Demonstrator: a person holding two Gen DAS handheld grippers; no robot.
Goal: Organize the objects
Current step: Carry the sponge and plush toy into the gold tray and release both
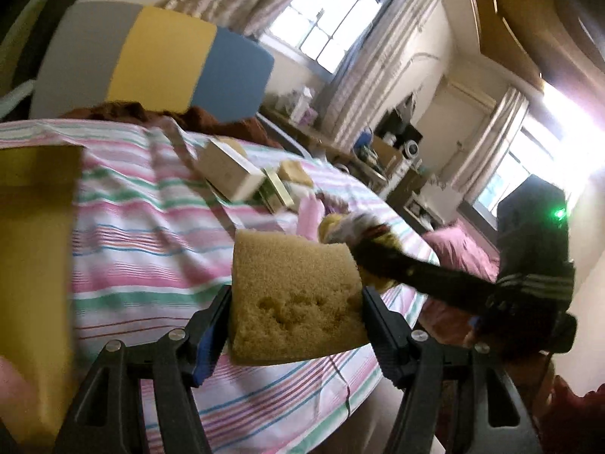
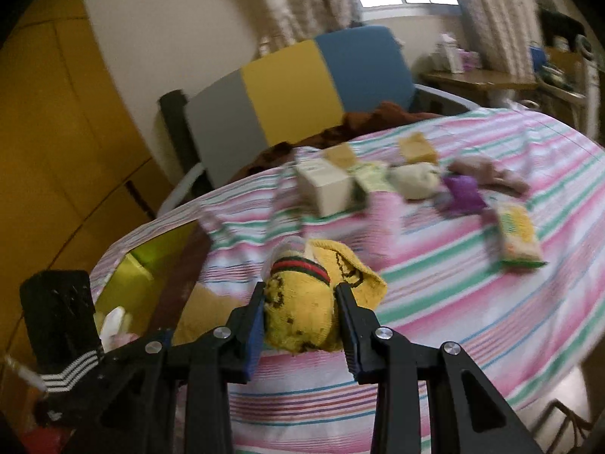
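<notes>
Left gripper (image 1: 297, 304): jaws clamped on a tan, coarse-pored sponge block (image 1: 295, 295), held above the striped cloth table (image 1: 151, 234). Right gripper (image 2: 300, 314): jaws narrowed onto a soft yellow knitted sock bundle (image 2: 302, 310) with a red-green band, also raised over the cloth. Beyond lie a white carton (image 2: 327, 187), a second sponge (image 2: 418, 147) and, blurred, possibly a purple packet (image 2: 463, 191).

No lettering, brand name or number can be made out in either view. Print is carried on the white rectangular cardboard box (image 2: 328, 189), on the yellow-and-green plastic packet (image 2: 517, 240) and on the pale green flat carton (image 2: 372, 176) lying on the striped bedsheet (image 2: 472, 302), but it is blurred past reading. Dark marks are knitted into the yellow rolled sock (image 2: 302, 314); no word is formed.
</notes>
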